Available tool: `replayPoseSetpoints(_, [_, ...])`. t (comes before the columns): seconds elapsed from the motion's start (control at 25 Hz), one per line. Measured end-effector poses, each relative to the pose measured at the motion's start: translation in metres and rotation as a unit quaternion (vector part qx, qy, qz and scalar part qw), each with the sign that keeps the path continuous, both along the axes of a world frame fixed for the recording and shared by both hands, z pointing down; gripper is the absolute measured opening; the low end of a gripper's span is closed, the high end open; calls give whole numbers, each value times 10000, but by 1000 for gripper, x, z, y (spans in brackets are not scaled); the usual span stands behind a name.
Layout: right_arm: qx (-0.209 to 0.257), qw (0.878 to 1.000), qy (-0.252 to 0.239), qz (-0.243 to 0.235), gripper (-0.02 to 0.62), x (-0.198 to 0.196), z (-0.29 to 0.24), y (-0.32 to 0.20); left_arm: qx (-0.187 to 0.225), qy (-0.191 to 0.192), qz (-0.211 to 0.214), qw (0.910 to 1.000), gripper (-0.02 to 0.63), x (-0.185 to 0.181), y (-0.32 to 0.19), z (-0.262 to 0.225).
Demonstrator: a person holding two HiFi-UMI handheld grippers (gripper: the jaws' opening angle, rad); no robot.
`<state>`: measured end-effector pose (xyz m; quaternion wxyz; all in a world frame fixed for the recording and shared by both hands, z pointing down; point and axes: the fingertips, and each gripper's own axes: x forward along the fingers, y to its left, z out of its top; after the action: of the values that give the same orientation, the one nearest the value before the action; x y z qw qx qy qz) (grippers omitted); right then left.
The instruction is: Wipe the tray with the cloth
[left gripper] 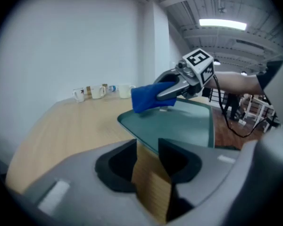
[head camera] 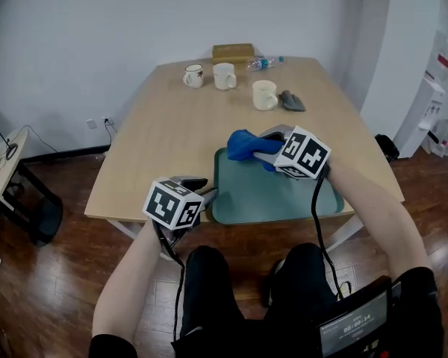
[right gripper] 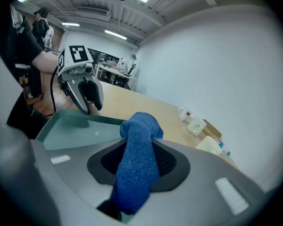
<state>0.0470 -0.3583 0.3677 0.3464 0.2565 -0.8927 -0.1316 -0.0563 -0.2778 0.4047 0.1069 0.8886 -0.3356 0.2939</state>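
cloth (right gripper: 134, 164): nubby woven fabric | tray (head camera: 284, 196): smooth plastic, faint sheen | table (head camera: 172, 125): matt wood grain

soft, even indoor light fell from ceiling strip lamps (left gripper: 221, 23), leaving only faint shadows on the table (head camera: 172, 140). both gripper views bulged and darkened at the edges. close up, the left gripper (left gripper: 147, 147) and right gripper (right gripper: 139, 142) were blurred, and the cloth (right gripper: 134, 173) was slightly soft.

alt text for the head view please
Seen from above, the right tool grips a blue cloth at the far left corner of a green tray on a wooden table. The left tool sits at the table's near edge beside the tray; three mugs, a bottle and a box stand at the far end.
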Motion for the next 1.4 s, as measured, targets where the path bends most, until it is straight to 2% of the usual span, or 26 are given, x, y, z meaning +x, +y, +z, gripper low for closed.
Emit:
replayPoseSetpoints(0.2, [231, 9984, 478, -217, 118, -41, 14, -27, -102, -33, 84, 9999, 131, 4, 1, 2])
replayPoseSetpoints(0.28, [196, 9975, 627, -257, 118, -51, 25, -31, -122, 8, 131, 9998, 102, 6, 3, 2])
replayPoseSetpoints(0.4, [235, 9961, 781, -327, 115, -58, 40, -30, -8, -30, 171, 9998, 94, 7, 4, 2])
replayPoseSetpoints(0.68, [-16, 9949, 538, -850, 114, -59, 44, 12, 80, -33, 202, 9998, 92, 6, 3, 1])
replayPoseSetpoints(1.04, [-412, 9869, 360, -1516, 114, -64, 39, 98, 130, -61, 244, 9996, 87, 7, 5, 2])
replayPoseSetpoints(1.4, [-585, 9840, 283, -1660, 114, -55, 37, 131, 136, -40, 308, 9994, 86, 8, 6, 1])
